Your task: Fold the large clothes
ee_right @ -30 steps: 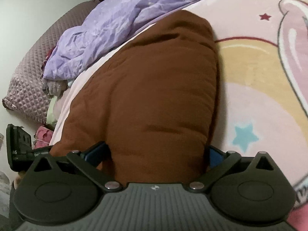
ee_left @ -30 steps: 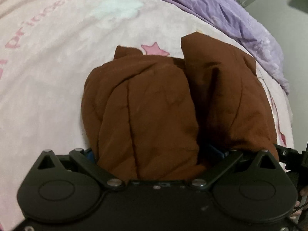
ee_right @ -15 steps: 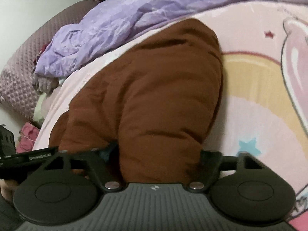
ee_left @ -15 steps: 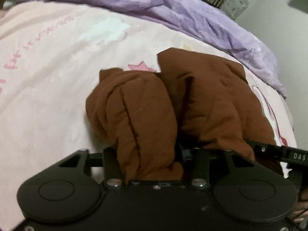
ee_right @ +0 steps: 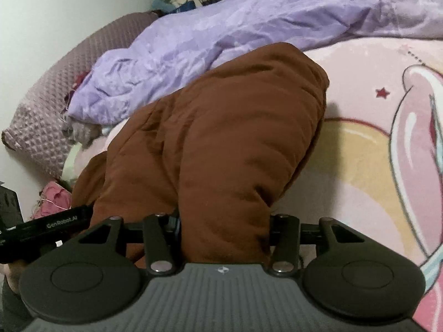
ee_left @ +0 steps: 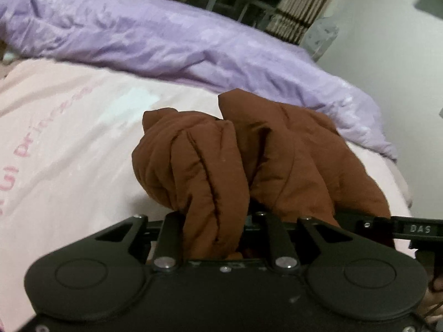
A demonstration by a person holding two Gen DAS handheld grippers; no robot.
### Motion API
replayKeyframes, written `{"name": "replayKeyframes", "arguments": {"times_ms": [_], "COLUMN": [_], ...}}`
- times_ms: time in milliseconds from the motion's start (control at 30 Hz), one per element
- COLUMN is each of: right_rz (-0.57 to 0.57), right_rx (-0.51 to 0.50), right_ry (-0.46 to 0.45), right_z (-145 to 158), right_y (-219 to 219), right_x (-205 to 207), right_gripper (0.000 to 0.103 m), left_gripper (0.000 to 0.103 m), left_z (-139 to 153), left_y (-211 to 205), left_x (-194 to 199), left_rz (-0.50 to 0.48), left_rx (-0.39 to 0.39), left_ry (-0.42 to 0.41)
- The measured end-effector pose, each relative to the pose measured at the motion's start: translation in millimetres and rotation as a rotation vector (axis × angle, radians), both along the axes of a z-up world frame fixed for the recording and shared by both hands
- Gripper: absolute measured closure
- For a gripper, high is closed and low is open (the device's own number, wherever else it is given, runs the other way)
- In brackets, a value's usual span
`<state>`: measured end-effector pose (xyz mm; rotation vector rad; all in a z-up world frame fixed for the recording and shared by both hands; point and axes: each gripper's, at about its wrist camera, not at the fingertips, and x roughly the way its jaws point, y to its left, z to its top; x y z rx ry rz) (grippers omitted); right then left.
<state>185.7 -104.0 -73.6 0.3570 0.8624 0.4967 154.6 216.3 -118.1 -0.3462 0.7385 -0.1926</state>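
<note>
A padded brown jacket [ee_left: 277,149] lies bunched on a pink printed blanket [ee_left: 69,144]. My left gripper [ee_left: 214,221] is closing, and its jaws squeeze a thick fold of the jacket's near left end. In the right wrist view the same brown jacket [ee_right: 235,144] fills the middle. My right gripper [ee_right: 224,221] is also closing, with a wide padded roll of the jacket pressed between its jaws. Both ends rise off the blanket. The fingertips of both grippers are hidden in the fabric. The other gripper's black arm [ee_left: 401,228] shows at the right edge.
A crumpled lilac quilt [ee_left: 180,41] runs along the far side of the bed. A quilted mauve pillow [ee_right: 47,105] and a pink cloth [ee_right: 52,202] lie at the left in the right wrist view. The blanket [ee_right: 360,152] carries a cartoon print. A wall [ee_left: 387,27] stands behind.
Both grippers went from wide open around the jacket to squeezing it. Both have risen, lifting the jacket's near ends, and more of the lilac quilt and the room behind has come into view.
</note>
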Motion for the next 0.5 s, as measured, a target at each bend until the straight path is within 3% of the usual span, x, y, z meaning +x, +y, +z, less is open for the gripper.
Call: {"name": "replayKeyframes", "arguments": {"times_ms": [200, 500], "right_rz": [-0.044, -0.085], "right_rx": [0.010, 0.011], "right_ry": [-0.037, -0.047], "right_z": [24, 33], "right_y": [-20, -53], "right_x": [-11, -22], "right_gripper": [0.047, 0.047], "left_gripper": [0.086, 0.085], "left_z": [20, 19], "left_y": [-18, -39], "left_x": [-2, -1], "left_rz": [-0.028, -0.060], "left_rx": [0.001, -0.014], "left_ry": [-0.043, -0.013]}}
